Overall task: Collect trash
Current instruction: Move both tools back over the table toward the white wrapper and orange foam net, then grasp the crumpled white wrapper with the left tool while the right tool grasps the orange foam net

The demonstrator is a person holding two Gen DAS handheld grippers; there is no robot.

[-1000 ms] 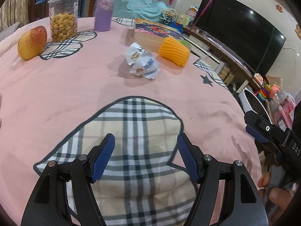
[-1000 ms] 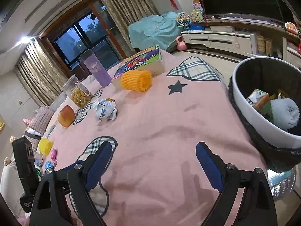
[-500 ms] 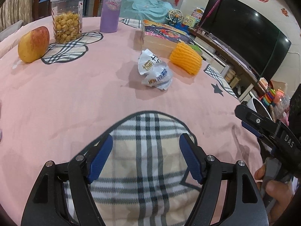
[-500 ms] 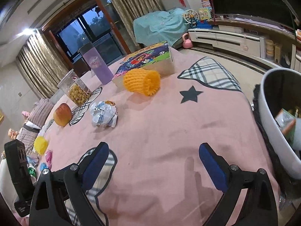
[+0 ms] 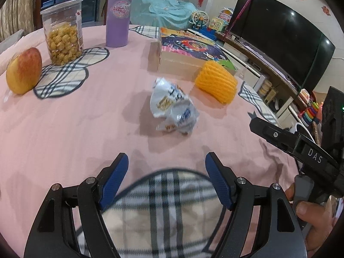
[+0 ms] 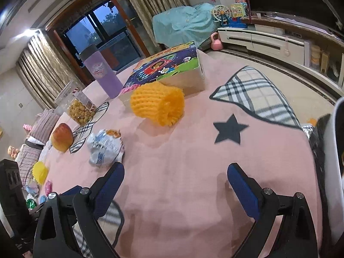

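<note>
A crumpled white snack wrapper [image 5: 174, 107] lies on the pink tablecloth, ahead of my open, empty left gripper [image 5: 166, 168]. It also shows in the right wrist view [image 6: 106, 148], just left of the right gripper's left fingertip. A yellow foam fruit net [image 5: 216, 85] lies beyond it, next to a colourful box; the right wrist view shows it too [image 6: 158, 104]. My right gripper [image 6: 175, 179] is open and empty over the cloth. The white trash bin's rim [image 6: 335, 133] is at the right edge.
An apple [image 5: 23, 71], a jar of snacks [image 5: 63, 35] and a purple bottle [image 5: 118, 19] stand at the far left. A colourful box [image 5: 189, 52] lies behind the net. The right gripper's body [image 5: 301, 148] is at the right, near the table edge.
Both grippers have moved forward over the table toward the wrapper and the net. The bin has slid almost out of the right wrist view. Both stay open.
</note>
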